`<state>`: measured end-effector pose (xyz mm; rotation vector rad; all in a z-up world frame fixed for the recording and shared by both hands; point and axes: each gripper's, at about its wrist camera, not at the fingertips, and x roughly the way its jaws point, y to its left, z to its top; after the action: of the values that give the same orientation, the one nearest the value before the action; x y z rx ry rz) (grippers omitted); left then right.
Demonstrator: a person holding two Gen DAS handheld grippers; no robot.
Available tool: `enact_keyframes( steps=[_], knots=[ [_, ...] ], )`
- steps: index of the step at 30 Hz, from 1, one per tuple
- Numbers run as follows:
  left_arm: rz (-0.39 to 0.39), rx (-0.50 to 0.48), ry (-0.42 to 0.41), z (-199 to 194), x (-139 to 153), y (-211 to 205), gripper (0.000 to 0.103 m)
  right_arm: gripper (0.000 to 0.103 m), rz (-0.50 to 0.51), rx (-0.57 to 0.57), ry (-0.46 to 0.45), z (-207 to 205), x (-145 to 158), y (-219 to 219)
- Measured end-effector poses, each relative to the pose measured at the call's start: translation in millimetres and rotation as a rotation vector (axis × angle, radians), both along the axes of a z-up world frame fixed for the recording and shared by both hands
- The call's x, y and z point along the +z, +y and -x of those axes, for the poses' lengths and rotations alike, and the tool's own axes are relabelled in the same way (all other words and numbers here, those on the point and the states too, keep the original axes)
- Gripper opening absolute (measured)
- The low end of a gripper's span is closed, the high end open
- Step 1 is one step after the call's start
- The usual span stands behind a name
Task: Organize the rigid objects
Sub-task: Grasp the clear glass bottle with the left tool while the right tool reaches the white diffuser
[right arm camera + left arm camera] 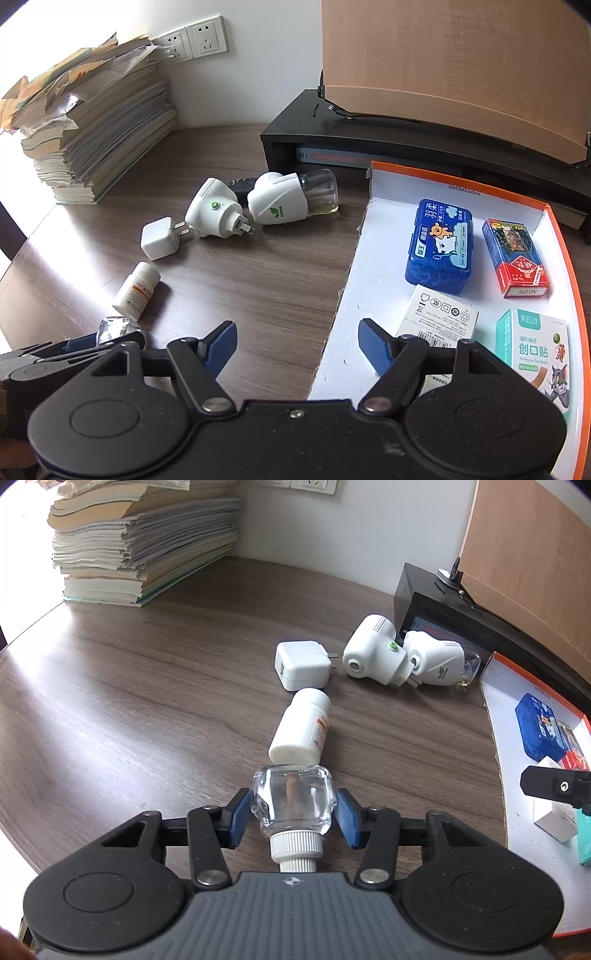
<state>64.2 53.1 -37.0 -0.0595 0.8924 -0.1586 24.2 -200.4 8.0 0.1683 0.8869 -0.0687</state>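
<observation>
The left gripper [293, 814] brackets a clear glass bottle with white ribbed cap [293, 805], jaws parted, pads apparently not touching; the right gripper [297, 345] hangs wide open, empty, over the wood-grain bench [258, 295]

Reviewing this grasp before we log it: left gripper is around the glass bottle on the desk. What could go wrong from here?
1. The left gripper brackets the clear glass bottle with gaps at both pads; smooth curved glass could slip or pivot on closing.
2. The bottle's base looks to touch the white pill bottle; pushing forward could roll it away.
3. The right gripper hangs over the cardboard box edge, crowding the drop path.
</observation>
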Motion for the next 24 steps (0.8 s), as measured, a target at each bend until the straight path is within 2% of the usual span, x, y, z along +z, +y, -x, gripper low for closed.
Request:
enact_keyframes(
  steps=[7, 16, 18, 22, 24],
  knots=[
    [0.035, -0.002, -0.022, 3, 15, 7, 0.050, 0.086, -0.025, 0.003, -0.005, -28, -1, -3],
    [0.068, 0.012, -0.060, -2, 36, 16, 0.050, 0.090, -0.016, 0.033, -0.024, -96, -6, -7],
    [0.074, 0.020, -0.062, -4, 38, 18, 0.050, 0.090, -0.063, -0.009, -0.002, -110, -9, -12],
    [0.082, 0.028, -0.060, -9, 38, 22, 0.050, 0.090, -0.230, -0.134, 0.026, -128, -17, -24],
    [0.084, 0.028, -0.060, -11, 38, 23, 0.050, 0.090, -0.302, -0.158, 0.046, -137, -23, -26]
  ],
)
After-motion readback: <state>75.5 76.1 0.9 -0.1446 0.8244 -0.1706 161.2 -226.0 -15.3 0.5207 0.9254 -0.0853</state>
